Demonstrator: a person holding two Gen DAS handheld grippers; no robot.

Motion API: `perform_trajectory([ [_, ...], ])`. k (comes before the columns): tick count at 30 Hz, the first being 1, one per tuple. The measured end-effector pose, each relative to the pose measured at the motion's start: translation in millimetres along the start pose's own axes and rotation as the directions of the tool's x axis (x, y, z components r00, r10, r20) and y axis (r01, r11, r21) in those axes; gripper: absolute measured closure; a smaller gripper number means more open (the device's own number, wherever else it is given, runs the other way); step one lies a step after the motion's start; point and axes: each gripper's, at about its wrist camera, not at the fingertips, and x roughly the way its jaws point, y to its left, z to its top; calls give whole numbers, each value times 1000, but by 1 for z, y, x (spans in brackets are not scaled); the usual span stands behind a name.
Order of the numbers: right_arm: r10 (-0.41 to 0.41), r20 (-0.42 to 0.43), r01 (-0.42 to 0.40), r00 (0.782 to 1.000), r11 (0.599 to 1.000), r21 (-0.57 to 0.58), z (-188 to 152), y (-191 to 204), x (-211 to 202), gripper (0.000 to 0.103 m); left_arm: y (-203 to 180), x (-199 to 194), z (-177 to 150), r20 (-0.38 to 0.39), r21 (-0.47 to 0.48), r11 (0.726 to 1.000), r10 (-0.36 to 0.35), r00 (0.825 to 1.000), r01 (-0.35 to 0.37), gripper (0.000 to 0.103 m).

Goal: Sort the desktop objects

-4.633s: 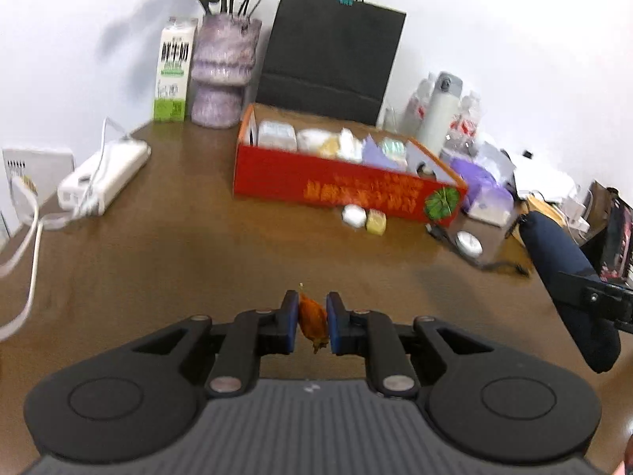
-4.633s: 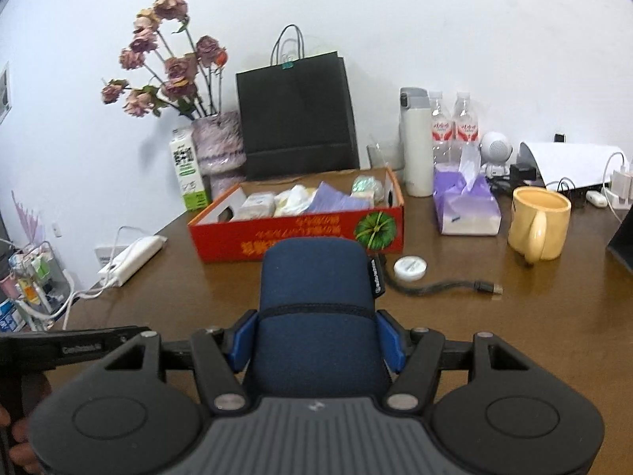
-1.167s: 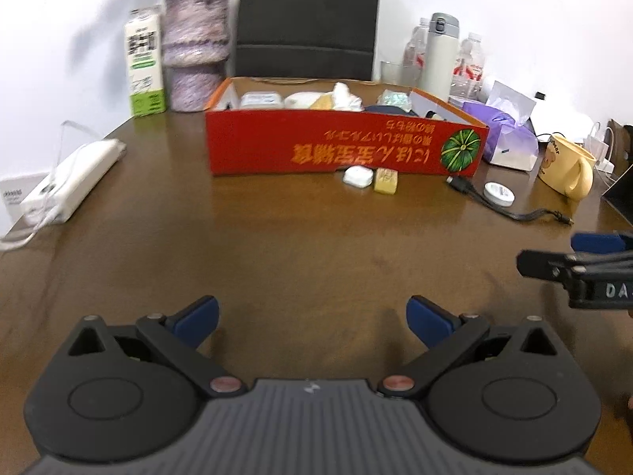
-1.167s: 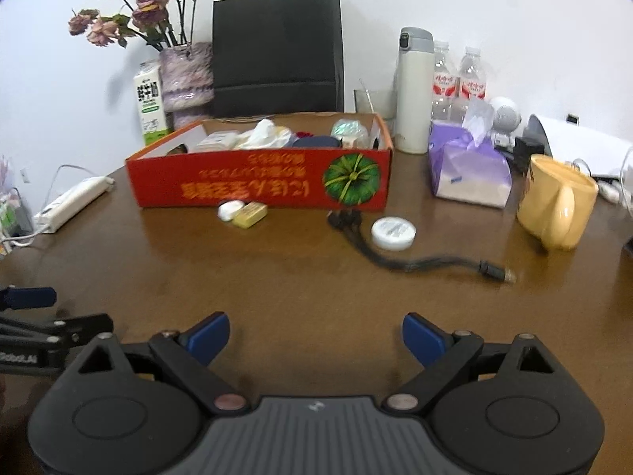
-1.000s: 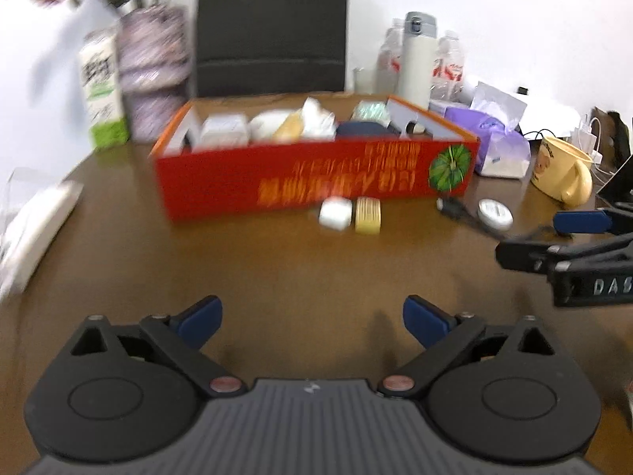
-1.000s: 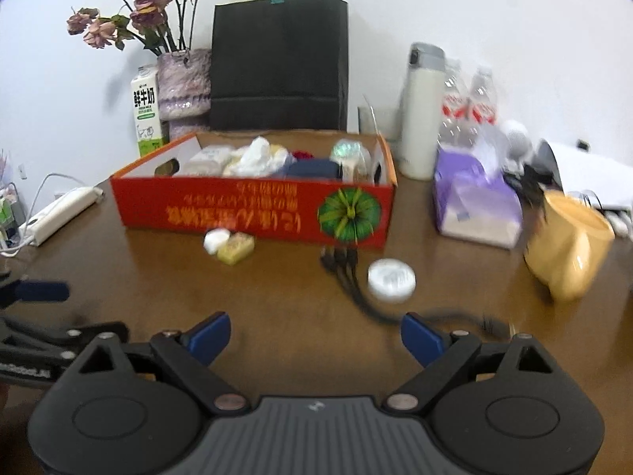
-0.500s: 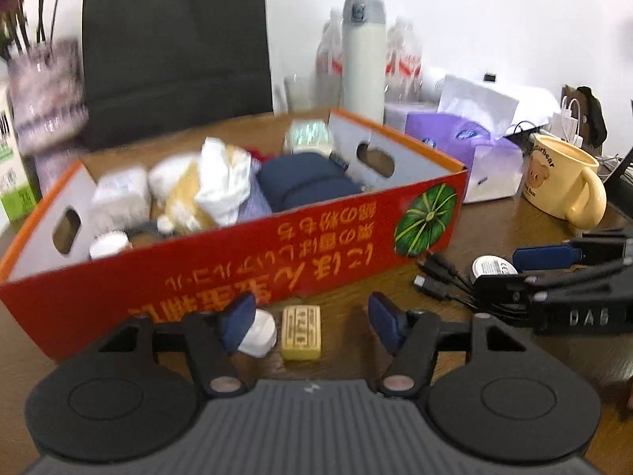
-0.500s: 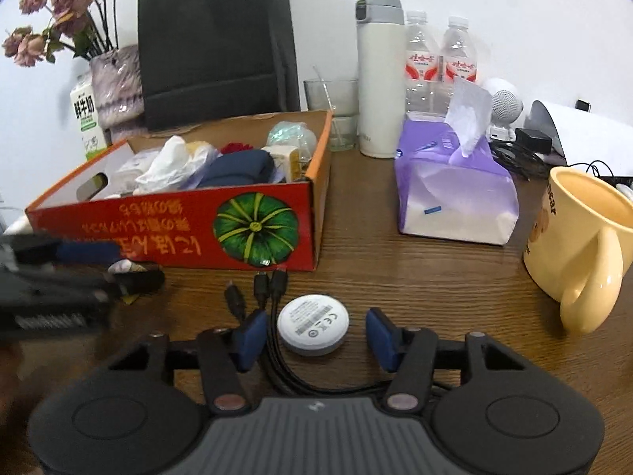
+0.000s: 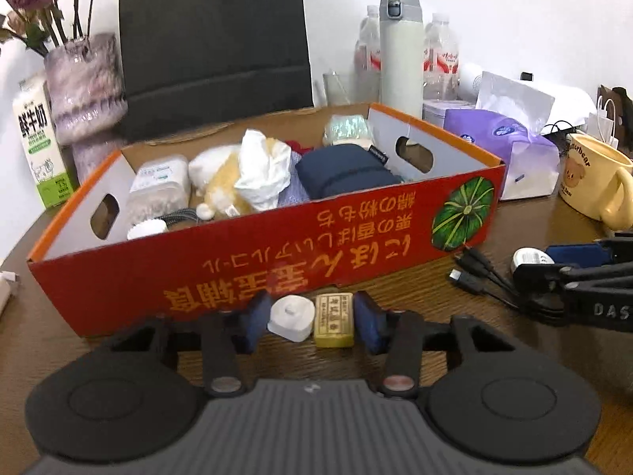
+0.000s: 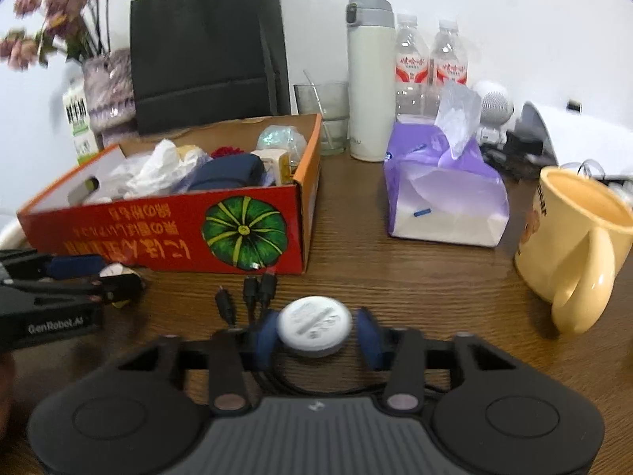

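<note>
Stuff parked along the back of the brown wooden counter [image 10: 395, 277] on my feed: a black paper bag [image 10: 205, 47] against the wall, and left of it a purple mottled vase [image 9: 85, 87] with dried pink flowers and a green-and-white milk carton [image 9: 37, 142]. Off to the right there's a tall white thermos flask [image 10: 370, 79], two clear water bottles [image 10: 411, 67] and a yellow ceramic mug [image 10: 573, 245].

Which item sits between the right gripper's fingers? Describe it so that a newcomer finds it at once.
Start at the red cardboard box with the green pumpkin picture on its front. On the wooden table just before that pumpkin corner lies a flat white round puck, between the blue pads of the right gripper, whose jaws have just been closing. A black multi-plug cable runs beside it; only the puck is round and white.
</note>
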Motion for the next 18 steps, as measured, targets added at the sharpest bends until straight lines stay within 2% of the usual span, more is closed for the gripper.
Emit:
perform_trajectory([
  [1,5,1,-5,1000,1000,-7,0,1,0,65,-2,-4,-2,10,-4,1000,-1,1000,1,67],
  [2,2,5,-2,1000,1000,-16,-1,2,-1,65,-4,-9,-3,27,-6,1000,-7,1000,7,90],
  [3,-6,15,6,1000,1000,-19,-1,3,-2,65,-7,-14,-5,38,0,1000,-28,999,28,94],
  [4,-14,33,15,999,1000,-19,-1,4,-5,65,-9,-20,-6,42,-3,999,-38,998,38,102],
  [9,13,155,-10,988,1000,-19,3,7,-35,65,-10,-55,-29,-11,-39,997,-72,997,72,102],
  [13,78,188,-78,979,997,-11,-1,15,-65,65,7,-97,-58,-2,-150,982,-117,993,115,99],
  [15,113,184,-113,976,994,-9,-9,20,-75,65,12,-105,-64,18,-161,978,-130,991,131,93],
  [16,124,176,-124,977,992,-11,-13,23,-79,65,11,-104,-64,15,-147,979,-139,990,140,75],
  [17,129,165,-129,978,992,-13,-17,26,-81,65,9,-101,-61,-2,-132,982,-135,991,133,45],
  [18,132,160,-131,978,991,-15,-21,29,-84,65,6,-98,-56,-4,-115,986,-124,992,122,35],
])
